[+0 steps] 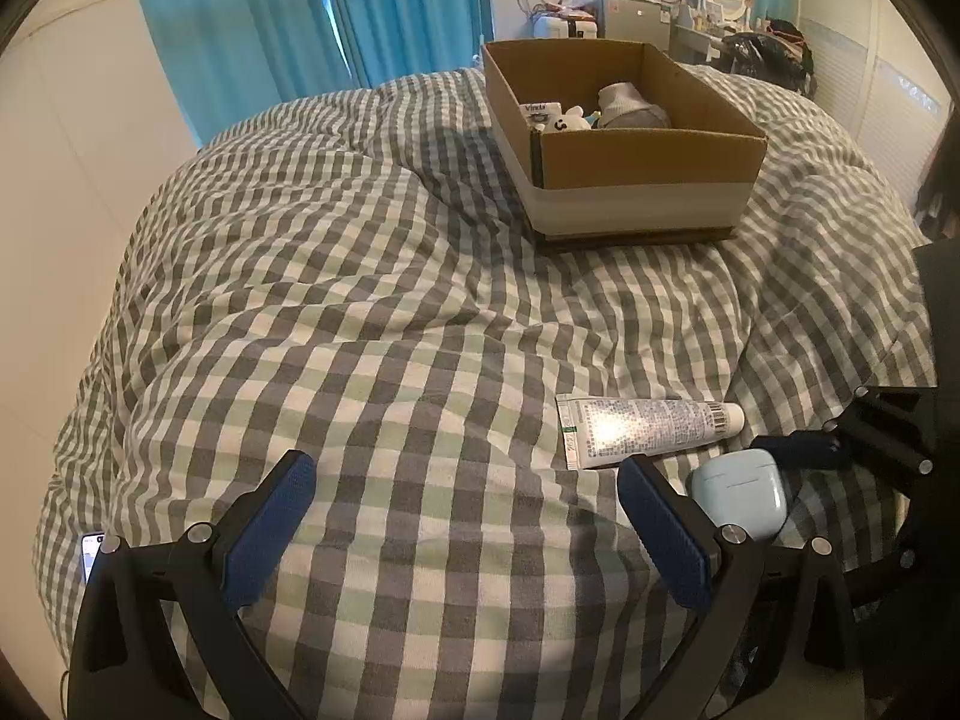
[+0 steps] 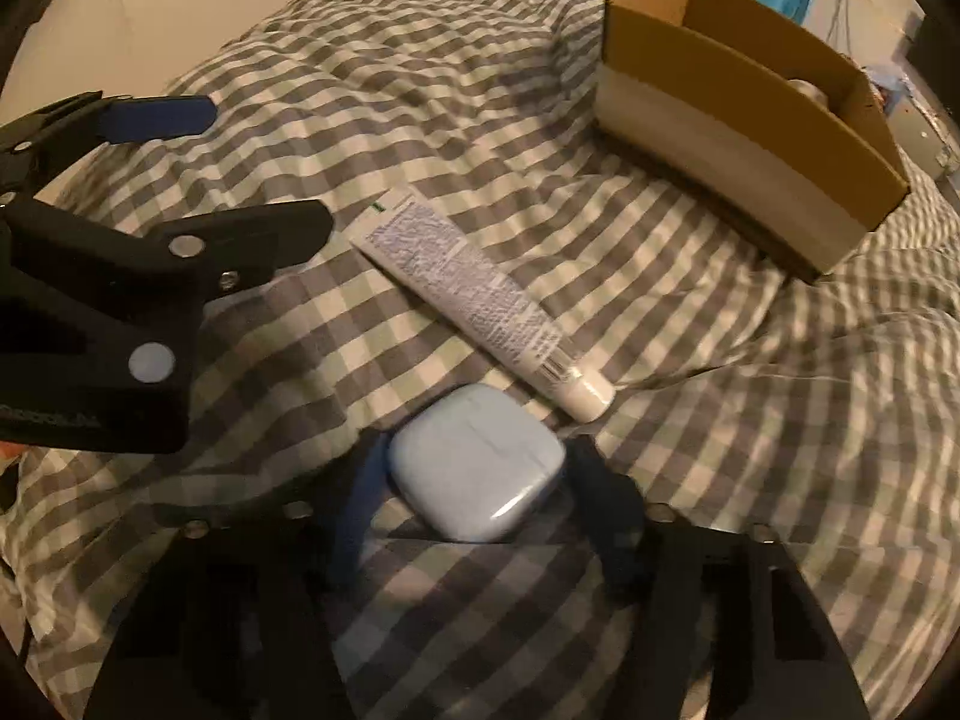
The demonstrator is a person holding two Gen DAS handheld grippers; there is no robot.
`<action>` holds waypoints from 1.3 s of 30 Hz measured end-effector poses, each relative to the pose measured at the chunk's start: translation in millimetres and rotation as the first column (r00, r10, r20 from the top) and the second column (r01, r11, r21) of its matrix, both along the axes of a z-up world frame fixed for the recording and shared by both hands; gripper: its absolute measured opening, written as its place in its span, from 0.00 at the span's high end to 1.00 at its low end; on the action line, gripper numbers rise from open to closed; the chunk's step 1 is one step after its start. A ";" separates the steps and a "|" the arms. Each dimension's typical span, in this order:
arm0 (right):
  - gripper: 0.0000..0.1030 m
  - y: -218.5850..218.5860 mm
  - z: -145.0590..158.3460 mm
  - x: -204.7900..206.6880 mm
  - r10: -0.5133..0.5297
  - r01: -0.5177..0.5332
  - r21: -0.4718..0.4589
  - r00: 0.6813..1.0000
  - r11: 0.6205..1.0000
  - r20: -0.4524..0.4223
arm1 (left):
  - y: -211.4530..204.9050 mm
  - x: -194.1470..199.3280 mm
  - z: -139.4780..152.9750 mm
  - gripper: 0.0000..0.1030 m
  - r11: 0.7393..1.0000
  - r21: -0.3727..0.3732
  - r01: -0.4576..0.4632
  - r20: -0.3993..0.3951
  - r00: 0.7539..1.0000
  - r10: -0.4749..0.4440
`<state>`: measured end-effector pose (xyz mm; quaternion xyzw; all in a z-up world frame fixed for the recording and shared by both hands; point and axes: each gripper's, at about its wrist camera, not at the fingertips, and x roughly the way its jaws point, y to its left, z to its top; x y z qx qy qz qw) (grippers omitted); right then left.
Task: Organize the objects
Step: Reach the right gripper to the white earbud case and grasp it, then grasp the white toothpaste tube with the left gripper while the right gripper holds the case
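On the bed (image 1: 372, 312), w/ its grey-green-white checked cover, sits a cardboard box (image 1: 624, 144), well beyond the other items. Inside the box: a small white plush (image 1: 567, 119), a carton (image 1: 540, 111) w/ print on it, and a grey-white bundle (image 1: 630, 105), poss. socks, can't tell for sure.

Nearer than the box lies a white tube (image 1: 648, 429), flat on the cover, cap end pointing away from the left gripper, label side w/ fine print and barcode facing up. Just beside the tube's cap end, on the side away from the box, is a pale blue earbud case (image 2: 477, 471), lid closed.

Right gripper (image 2: 480, 498) is down at the case: blue fingers (image 2: 606, 498) flank it on both sides, close against it or touching. Whether they're actually clamped on it, can't tell; view is blurred there. Case looks to rest on the cover.

Left gripper (image 1: 465, 534) hovers over bare cover, on the side of the tube opposite the case's far edge, jaws spread wide apart, nothing between them. Its right finger (image 1: 663, 531) is just beside the case and near the tube's crimped end, not touching either.

Beyond the box: blue curtains (image 1: 252, 18).
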<state>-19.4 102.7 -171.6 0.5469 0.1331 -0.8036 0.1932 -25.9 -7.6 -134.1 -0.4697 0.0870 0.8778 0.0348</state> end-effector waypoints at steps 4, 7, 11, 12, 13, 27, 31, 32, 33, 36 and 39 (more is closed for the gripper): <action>0.43 6.1 8.7 3.2 -0.031 0.031 -0.007 0.999 0.999 -0.039 | 0.6 -0.5 -0.5 0.00 1.000 -0.006 0.000 0.000 1.000 0.000; 0.43 25.8 25.4 1.0 -0.104 0.100 -0.062 0.992 0.993 -0.070 | 5.5 -2.2 -2.7 0.00 0.999 -0.035 0.005 0.005 1.000 -0.005; 0.43 54.4 50.4 -3.8 -0.187 0.173 -0.117 0.975 0.978 -0.121 | 22.1 -7.4 -4.6 0.00 0.995 -0.080 0.064 0.019 0.998 -0.063; 0.43 61.9 55.9 -5.3 -0.205 0.189 -0.122 0.969 0.974 -0.135 | 29.9 -9.4 -4.7 0.00 0.992 -0.087 0.093 0.019 0.996 -0.092; 0.43 67.2 58.9 -7.0 -0.218 0.201 -0.125 0.965 0.972 -0.144 | 35.7 -11.2 -4.9 0.00 0.989 -0.087 0.119 0.021 0.993 -0.117; 0.43 120.0 55.4 -11.6 -0.350 0.319 -0.208 0.928 0.925 -0.131 | 98.8 -40.5 -54.2 0.16 0.915 -0.084 0.393 0.188 0.909 -0.373; 0.43 120.0 52.2 -12.2 -0.349 0.319 -0.215 0.929 0.923 -0.123 | 99.2 -46.8 -54.8 0.41 0.912 -0.005 0.409 0.208 0.893 -0.399; 0.43 120.1 51.9 -11.8 -0.350 0.319 -0.216 0.929 0.923 -0.123 | 100.1 -47.2 -54.9 0.48 0.911 0.001 0.413 0.210 0.890 -0.404; 0.43 120.2 51.8 -11.9 -0.350 0.319 -0.215 0.929 0.923 -0.123 | 101.4 -46.8 -54.3 0.53 0.909 -0.002 0.417 0.207 0.889 -0.407; 0.43 120.6 51.7 -11.0 -0.350 0.321 -0.210 0.928 0.924 -0.124 | 99.7 -47.6 -49.9 0.63 0.919 -0.013 0.395 0.190 0.903 -0.385; 0.43 117.8 50.5 -11.9 -0.350 0.322 -0.194 0.928 0.927 -0.130 | 91.6 -50.1 -43.0 0.73 0.937 -0.002 0.349 0.173 0.923 -0.344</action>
